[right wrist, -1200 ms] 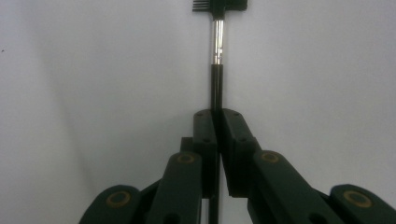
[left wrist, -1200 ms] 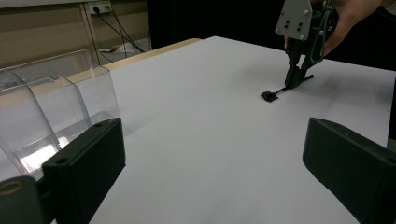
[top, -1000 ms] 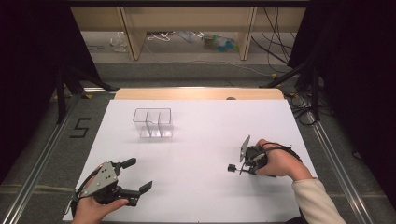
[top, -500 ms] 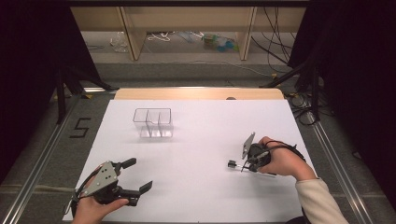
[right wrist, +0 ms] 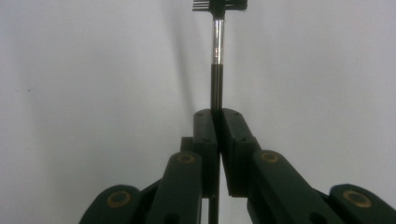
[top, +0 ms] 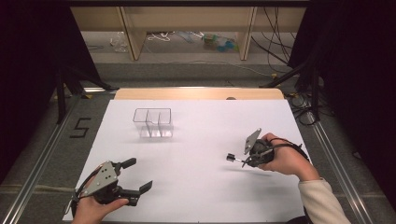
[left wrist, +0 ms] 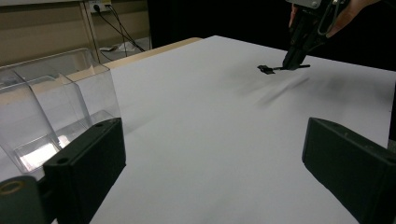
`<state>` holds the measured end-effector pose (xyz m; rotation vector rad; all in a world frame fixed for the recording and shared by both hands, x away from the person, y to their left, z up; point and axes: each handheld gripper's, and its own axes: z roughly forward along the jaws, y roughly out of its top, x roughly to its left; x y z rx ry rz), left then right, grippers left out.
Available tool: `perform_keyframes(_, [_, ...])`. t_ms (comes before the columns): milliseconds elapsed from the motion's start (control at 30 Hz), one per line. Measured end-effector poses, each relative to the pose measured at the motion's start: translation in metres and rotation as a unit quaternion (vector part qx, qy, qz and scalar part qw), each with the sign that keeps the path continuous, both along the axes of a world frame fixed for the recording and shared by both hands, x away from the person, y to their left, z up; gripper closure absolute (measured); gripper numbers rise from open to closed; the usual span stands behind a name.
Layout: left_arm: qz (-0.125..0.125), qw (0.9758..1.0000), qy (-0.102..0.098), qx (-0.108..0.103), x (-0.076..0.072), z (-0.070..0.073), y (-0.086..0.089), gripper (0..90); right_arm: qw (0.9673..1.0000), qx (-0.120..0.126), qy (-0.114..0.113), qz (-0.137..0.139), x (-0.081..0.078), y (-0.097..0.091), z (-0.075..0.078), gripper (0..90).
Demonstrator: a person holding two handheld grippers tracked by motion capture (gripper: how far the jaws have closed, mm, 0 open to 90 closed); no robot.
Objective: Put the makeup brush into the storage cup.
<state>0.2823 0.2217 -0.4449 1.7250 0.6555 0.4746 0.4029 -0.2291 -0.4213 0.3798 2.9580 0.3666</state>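
The right gripper (top: 243,157) is held low over the white table (top: 201,186) near its right edge, in a hand whose cream sleeve (top: 322,203) comes in from the table's near right corner. It is turned level and points toward the table's left side, its grey three-cornered plate tipped up on edge. Its jaws are clamped on a slim black wand with a silver collar and a small comb-and-brush head (top: 232,158), which sticks out from the jaws toward the middle of the table, just above the surface.

The left gripper (top: 140,176) is near the table's near left corner, held level in the person's left hand (top: 91,210) and pointing to the right, its jaws wide apart with nothing between them.

The right gripper view shows what the high view cannot: the wand's stem (right wrist: 217,79) pinched between the two black pads, the silver collar and the toothed head against bare white table.

The left gripper view shows its own two jaws spread, the right gripper (left wrist: 292,63) with the wand farther off, and the clear plastic box with dividers (left wrist: 51,107) close by on its left. In the high view that box (top: 153,123) stands toward the far left part of the table, well apart from both grippers.
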Motion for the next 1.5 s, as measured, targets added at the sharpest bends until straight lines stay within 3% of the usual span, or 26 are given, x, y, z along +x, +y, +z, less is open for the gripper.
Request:
perform_keyframes(233, [0.001,1.0,0.0,0.001,0.0,0.0,0.0,6.0,0.9996,0.023,-0.01,-0.009,0.0,-0.003,0.005,85.8])
perform_keyframes(367, [0.002,1.0,-0.001,0.005,0.0,0.001,0.001,6.0,0.998,0.057,-0.02,-0.017,0.0,-0.005,0.008,85.8])
perform_keyframes(433, [0.002,1.0,-0.001,0.005,0.0,0.001,0.001,6.0,0.9978,0.06,-0.021,-0.019,0.0,-0.005,0.008,85.8])
perform_keyframes(900, [0.002,1.0,-0.001,0.005,0.0,0.001,0.001,6.1,0.9906,0.124,-0.045,-0.035,0.001,-0.008,0.012,85.8])
perform_keyframes(1233, [0.002,1.0,-0.001,0.005,-0.001,0.001,0.001,6.2,0.9802,0.184,-0.051,-0.052,0.0,-0.007,0.012,85.8])
perform_keyframes(1367, [0.002,1.0,-0.001,0.005,-0.001,0.001,0.001,6.2,0.9732,0.214,-0.055,-0.064,0.0,-0.005,0.01,85.8])
perform_keyframes(1433, [0.002,1.0,-0.001,0.005,-0.001,0.001,0.001,6.2,0.9716,0.223,-0.048,-0.064,-0.001,-0.006,0.011,85.8])
perform_keyframes(1500, [0.002,1.0,-0.001,0.005,-0.001,0.001,0.001,6.3,0.9672,0.239,-0.054,-0.066,-0.001,-0.006,0.01,85.8])
